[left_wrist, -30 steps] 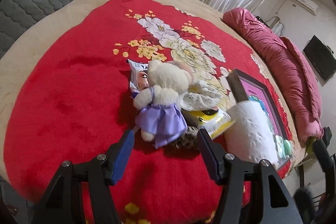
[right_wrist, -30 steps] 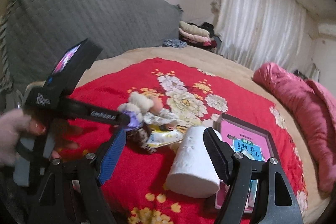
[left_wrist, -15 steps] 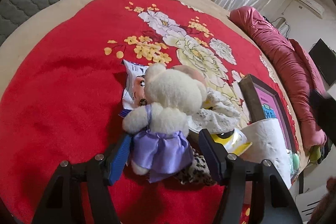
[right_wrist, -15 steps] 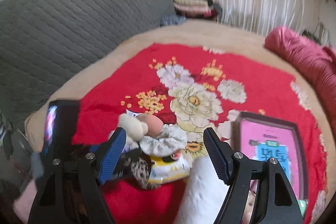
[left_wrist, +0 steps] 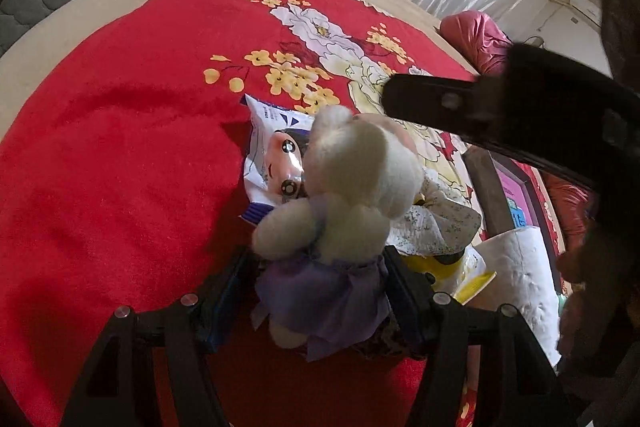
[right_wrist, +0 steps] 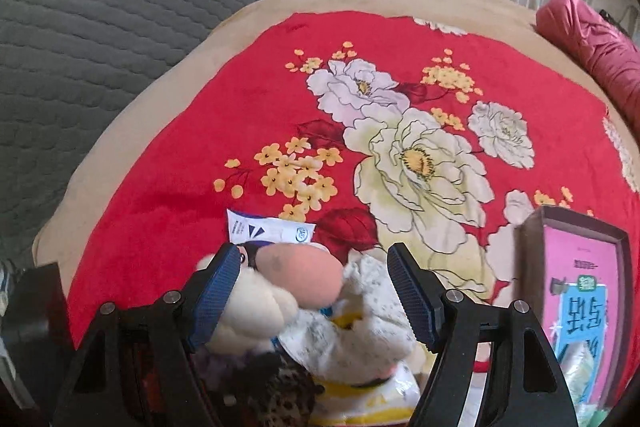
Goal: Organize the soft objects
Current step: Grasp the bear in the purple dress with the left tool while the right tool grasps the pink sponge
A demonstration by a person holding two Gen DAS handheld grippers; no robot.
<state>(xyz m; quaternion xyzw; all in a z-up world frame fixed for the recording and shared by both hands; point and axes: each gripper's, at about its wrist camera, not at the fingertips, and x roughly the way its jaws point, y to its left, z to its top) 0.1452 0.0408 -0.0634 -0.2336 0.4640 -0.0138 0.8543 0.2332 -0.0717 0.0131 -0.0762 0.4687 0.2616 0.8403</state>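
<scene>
A cream teddy bear in a purple dress (left_wrist: 352, 195) lies on a pile of soft things on the red floral blanket (left_wrist: 120, 155). My left gripper (left_wrist: 316, 287) is open with its jaws on either side of the bear's purple skirt. My right gripper (right_wrist: 312, 291) is open and hangs above the pile, its jaws around a pink-headed doll (right_wrist: 300, 269) in a white speckled dress (right_wrist: 352, 331). The bear's head (right_wrist: 252, 307) shows beside the right gripper's left finger. The right gripper's black body (left_wrist: 500, 107) crosses the left wrist view.
A cartoon-face wipes packet (left_wrist: 272, 155) and a yellow packet (left_wrist: 460, 267) lie under the toys. A white paper roll (left_wrist: 520, 275) and a dark-framed pink box (right_wrist: 576, 291) stand to the right. A pink duvet (right_wrist: 588, 43) lies at the far right, a grey headboard (right_wrist: 100, 7) behind.
My left gripper has moved forward until its jaws flank the bear's skirt. My right gripper has swung in over the pile, down around the pink-headed doll.
</scene>
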